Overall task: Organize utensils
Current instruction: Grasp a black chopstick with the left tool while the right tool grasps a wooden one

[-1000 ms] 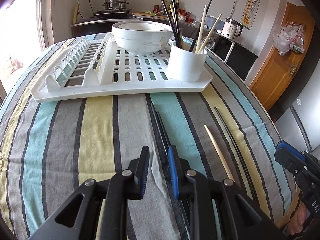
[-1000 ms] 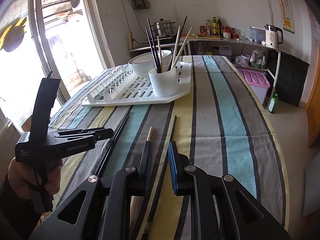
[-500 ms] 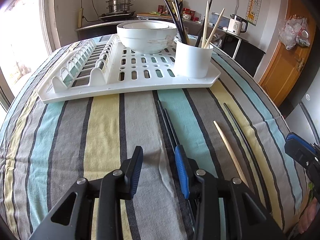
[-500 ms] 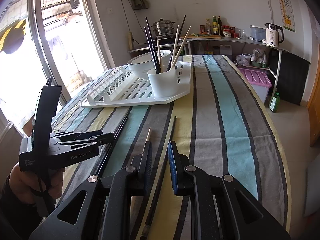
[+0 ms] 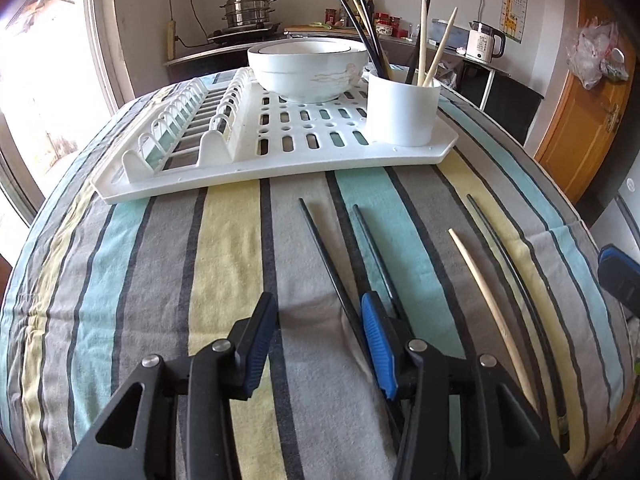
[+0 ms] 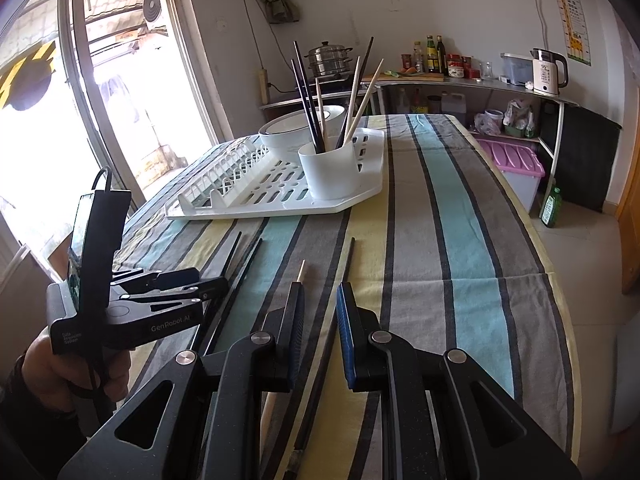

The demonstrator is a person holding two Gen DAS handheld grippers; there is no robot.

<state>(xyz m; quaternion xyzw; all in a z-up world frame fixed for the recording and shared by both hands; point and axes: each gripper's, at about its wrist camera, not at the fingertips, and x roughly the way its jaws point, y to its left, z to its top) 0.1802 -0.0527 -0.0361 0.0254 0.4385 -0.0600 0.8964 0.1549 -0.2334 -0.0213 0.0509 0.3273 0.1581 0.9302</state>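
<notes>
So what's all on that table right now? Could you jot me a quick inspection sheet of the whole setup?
Surface: table under a striped cloth, slightly rumpled.
Job's things: four loose chopsticks lie on the cloth, three dark and one pale wooden chopstick; a white holder cup already holds several, standing on the white drying rack.
Clutter: white bowl on the rack.
Grippers: left gripper opening, nothing between its fingers; right gripper narrowly open, gripping nothing.
Cables: one black cable on the left gripper.
Surroundings: kitchen counter with steamer pot, kettle, bottles; bright window, wooden door.
</notes>
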